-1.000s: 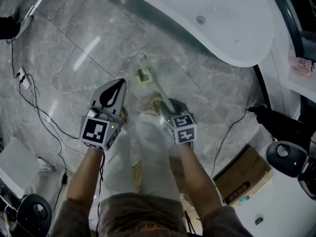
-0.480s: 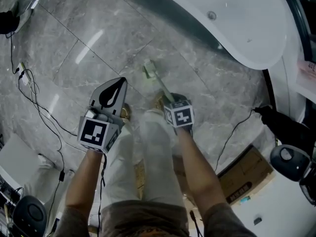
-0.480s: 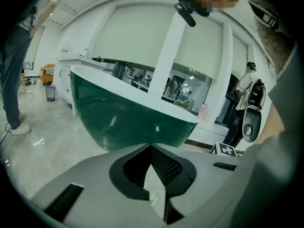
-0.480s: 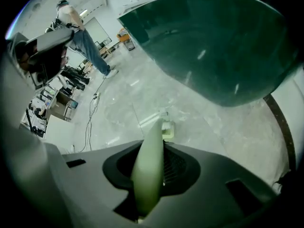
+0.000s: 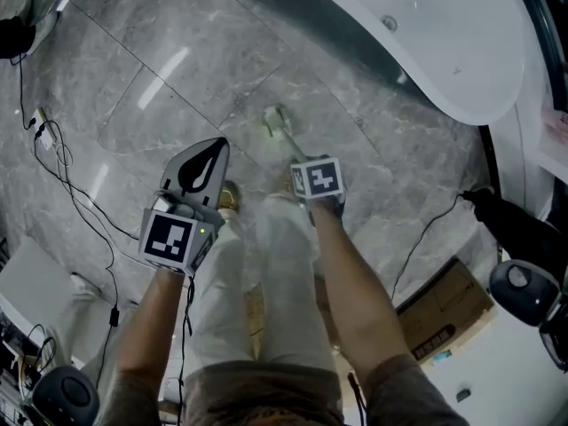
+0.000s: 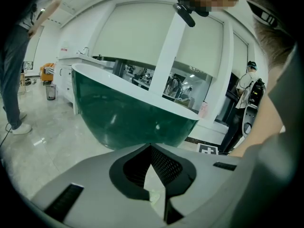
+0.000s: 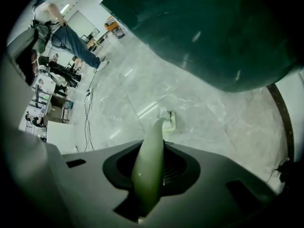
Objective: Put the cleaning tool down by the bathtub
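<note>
The cleaning tool is a pale green brush (image 5: pixel 280 130) with a long handle. My right gripper (image 5: pixel 303 169) is shut on that handle and holds it slanting down, with the brush head just over the marble floor. In the right gripper view the handle (image 7: pixel 149 158) runs out between the jaws to the head (image 7: pixel 167 119). The bathtub (image 5: pixel 435 43), white inside and dark green outside (image 7: pixel 213 32), curves across ahead and to the right of the brush. My left gripper (image 5: pixel 216 146) hangs at the left, its jaws shut and empty (image 6: pixel 152 149), facing the tub wall (image 6: pixel 123 113).
The person's legs in light trousers (image 5: pixel 271 264) stand right under both grippers. Cables (image 5: pixel 53 162) trail over the floor on the left. A cardboard box (image 5: pixel 448 313) and a black device (image 5: pixel 524 284) sit at the right. Another person (image 7: pixel 71 34) stands farther off.
My right gripper has carried the brush forward, closer to the bathtub, and the brush head has shifted slightly right. The left gripper has stayed where it was.
</note>
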Motion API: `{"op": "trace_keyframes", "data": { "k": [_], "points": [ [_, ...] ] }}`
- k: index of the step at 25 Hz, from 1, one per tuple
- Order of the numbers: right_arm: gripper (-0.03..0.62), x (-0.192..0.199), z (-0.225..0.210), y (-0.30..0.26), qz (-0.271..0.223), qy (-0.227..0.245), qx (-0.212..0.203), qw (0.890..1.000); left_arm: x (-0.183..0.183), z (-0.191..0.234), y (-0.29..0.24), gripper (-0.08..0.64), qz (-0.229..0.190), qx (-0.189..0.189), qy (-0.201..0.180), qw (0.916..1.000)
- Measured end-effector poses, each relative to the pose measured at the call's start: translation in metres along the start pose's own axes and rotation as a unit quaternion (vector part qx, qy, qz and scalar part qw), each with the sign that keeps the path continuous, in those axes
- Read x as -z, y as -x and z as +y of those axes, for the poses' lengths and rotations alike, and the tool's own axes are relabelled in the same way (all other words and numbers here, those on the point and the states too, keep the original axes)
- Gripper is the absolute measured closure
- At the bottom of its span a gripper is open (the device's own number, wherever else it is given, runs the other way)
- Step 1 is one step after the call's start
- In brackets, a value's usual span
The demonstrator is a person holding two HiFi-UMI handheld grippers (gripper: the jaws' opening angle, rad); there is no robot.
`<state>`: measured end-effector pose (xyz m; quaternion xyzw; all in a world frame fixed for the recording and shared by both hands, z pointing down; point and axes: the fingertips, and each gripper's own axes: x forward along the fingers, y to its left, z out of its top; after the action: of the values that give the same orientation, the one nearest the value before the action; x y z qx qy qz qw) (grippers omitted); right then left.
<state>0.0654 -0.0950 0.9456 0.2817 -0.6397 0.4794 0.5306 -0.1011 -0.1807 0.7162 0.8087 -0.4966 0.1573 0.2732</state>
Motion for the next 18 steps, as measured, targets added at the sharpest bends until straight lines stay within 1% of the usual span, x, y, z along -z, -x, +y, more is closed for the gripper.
{"op": "trace_keyframes", "data": {
  "k": [2,5,10,13,16,18],
  "points": [
    [0.511,-0.004,0.001,-0.003,0.006,-0.014,-0.003,1.0,0.001,0.001,0.001,0.56,0.002,-0.001,0.0,1.0],
    [0.511,-0.007,0.001,-0.008,0.017,-0.02,-0.001,1.0,0.006,0.005,0.004,0.56,0.015,-0.002,0.002,0.9999],
    [0.511,-0.014,0.002,-0.014,0.027,-0.021,0.007,0.999,0.003,0.011,0.008,0.56,0.0,-0.005,0.008,1.0],
    [0.509,-0.014,0.004,-0.018,0.026,-0.018,0.012,0.999,0.002,0.01,0.01,0.56,-0.004,-0.004,0.009,0.9999],
    [0.509,-0.013,0.005,-0.021,0.021,-0.034,0.011,0.999,0.002,0.007,0.012,0.56,-0.003,0.0,0.007,1.0],
    [0.508,-0.012,0.006,-0.022,0.015,-0.045,0.011,0.999,0.006,0.006,0.015,0.56,0.007,0.002,0.006,1.0]
  ]
}}
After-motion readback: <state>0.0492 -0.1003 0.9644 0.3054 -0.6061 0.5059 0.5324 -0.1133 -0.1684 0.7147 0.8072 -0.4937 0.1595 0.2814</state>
